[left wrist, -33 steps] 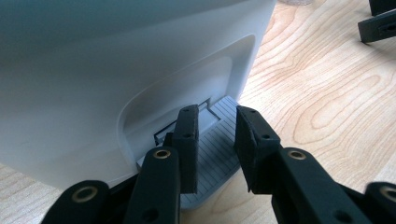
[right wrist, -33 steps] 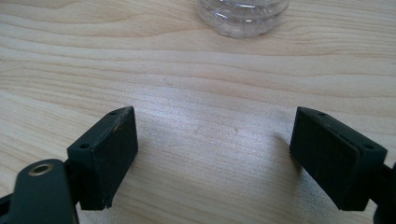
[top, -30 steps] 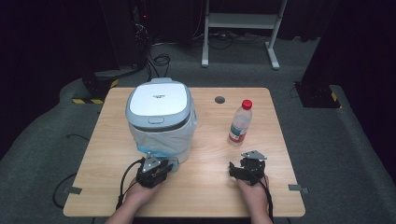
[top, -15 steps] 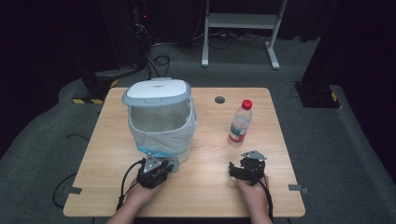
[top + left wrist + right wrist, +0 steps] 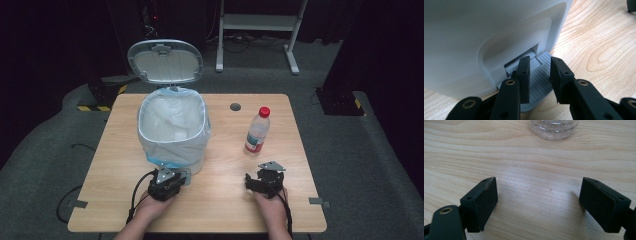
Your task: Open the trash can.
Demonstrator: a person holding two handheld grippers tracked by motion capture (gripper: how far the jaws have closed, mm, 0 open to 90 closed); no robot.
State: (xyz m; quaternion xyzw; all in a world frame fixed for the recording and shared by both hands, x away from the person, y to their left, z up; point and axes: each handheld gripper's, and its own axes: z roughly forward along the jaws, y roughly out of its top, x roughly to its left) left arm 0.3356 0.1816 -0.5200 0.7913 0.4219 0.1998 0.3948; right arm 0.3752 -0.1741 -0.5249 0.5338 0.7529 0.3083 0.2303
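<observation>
We hold the left tongs point(image 5: 537, 80) low at the near foot of the bin point(image 5: 172, 132), with the jaws a narrow gap apart, gripping nothing, and resting on the ribbed grey pedal point(image 5: 537, 75). The lid point(image 5: 165, 61) stands upright behind the rim, and the bag point(image 5: 170, 117) lining the bin lies open to the top. We judge the step in hand to be holding the pedal down so that the bin is open for loading.

To do this well, we press straight down on the middle of the ribbed face, not on its edge, where the jaws could slip off. We keep the push vertical so that the bin does not slide across the table point(image 5: 220, 195).

The right tongs point(image 5: 539, 205) rest on the table with jaws spread wide, empty. The bottle point(image 5: 256, 131) stands upright with its red cap on, just ahead of them and to the right of the bin, apart from both. We judge it the likely thing to go in, best gripped around its middle.

The bottle carries a band label with red on it; its writing is too small to read. We find no legible brand on the bin or lid
</observation>
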